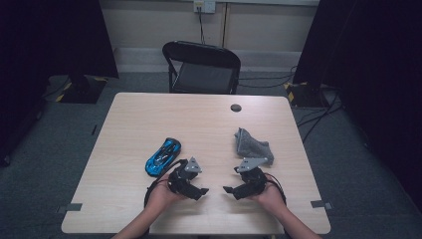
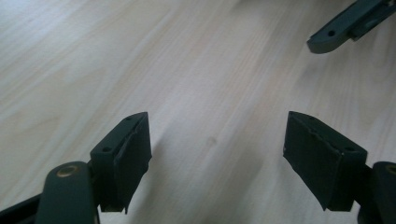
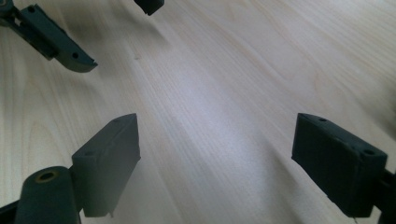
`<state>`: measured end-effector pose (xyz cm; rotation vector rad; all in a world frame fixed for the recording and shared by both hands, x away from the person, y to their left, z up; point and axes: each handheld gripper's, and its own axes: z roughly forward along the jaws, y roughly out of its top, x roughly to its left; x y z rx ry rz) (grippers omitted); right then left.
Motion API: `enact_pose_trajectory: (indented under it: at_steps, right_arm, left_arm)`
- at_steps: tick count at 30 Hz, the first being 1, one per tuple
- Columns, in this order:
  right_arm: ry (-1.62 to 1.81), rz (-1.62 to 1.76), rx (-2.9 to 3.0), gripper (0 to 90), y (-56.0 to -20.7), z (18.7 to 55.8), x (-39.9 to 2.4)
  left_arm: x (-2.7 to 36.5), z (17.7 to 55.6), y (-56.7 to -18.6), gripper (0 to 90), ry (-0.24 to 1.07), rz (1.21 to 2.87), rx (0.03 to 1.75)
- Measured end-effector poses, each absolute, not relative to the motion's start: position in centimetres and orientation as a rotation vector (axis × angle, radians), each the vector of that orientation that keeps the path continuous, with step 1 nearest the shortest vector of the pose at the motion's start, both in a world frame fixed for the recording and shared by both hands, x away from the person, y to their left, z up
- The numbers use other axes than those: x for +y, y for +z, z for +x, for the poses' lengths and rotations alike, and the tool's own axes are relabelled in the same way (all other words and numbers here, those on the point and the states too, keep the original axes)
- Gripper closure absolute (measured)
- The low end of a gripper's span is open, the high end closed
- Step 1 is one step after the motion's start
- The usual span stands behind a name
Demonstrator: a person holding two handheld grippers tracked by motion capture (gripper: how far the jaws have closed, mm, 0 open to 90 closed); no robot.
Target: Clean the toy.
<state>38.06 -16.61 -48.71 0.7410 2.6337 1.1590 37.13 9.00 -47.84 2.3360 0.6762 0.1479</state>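
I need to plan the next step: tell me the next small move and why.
Probably swing the left gripper toward the blue toy car lying just beyond it. Both the left and the right gripper stand open with nothing between their jaws, facing each other over bare table; the grey cloth lies beyond the right one.

Pale wood-grain table (image 1: 209,124), smooth with a soft sheen. On it, a glossy blue and black plastic toy car (image 1: 163,157). Right of the car, a grey cloth (image 1: 251,145), soft and matt. Behind the table, a black chair (image 1: 201,67) with a padded seat.
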Motion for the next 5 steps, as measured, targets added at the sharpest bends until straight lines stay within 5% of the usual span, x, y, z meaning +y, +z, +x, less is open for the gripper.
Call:
enact_pose_trajectory:
  at_steps: [5]
  right_arm:
    - [1.147,0.728,2.634,14.9,-48.95,37.90,-16.44]
  left_arm:
    - [8.72,36.69,-48.36,22.4,0.154,2.351,0.638]
